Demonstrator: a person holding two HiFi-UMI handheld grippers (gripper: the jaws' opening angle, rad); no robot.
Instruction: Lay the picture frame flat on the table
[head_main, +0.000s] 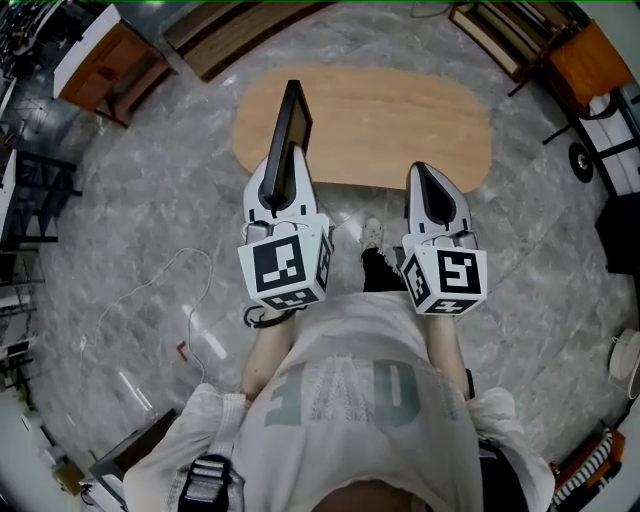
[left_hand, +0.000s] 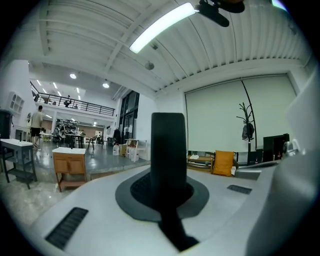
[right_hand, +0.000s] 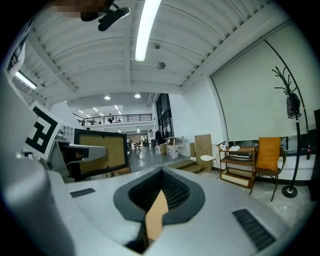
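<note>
The oval wooden worktop (head_main: 400, 110) lies ahead of the person. Over its left part the dark picture frame (head_main: 295, 125) stands upright, seen edge-on; whether its lower edge touches the wood cannot be told. The left claw (head_main: 284, 152) is clamped on the frame's near edge. The right claw (head_main: 424, 172) is closed and empty, pointing at the worktop's near rim.

I see a grey marble floor (head_main: 130, 200) with a white cable (head_main: 190, 250) looping across it on the left. A wooden cabinet (head_main: 110, 62) stands at the far left. A coat stand (left_hand: 247, 120) rises beside a yellow cushion (left_hand: 223, 162), under a long ceiling lamp (left_hand: 162, 26).
</note>
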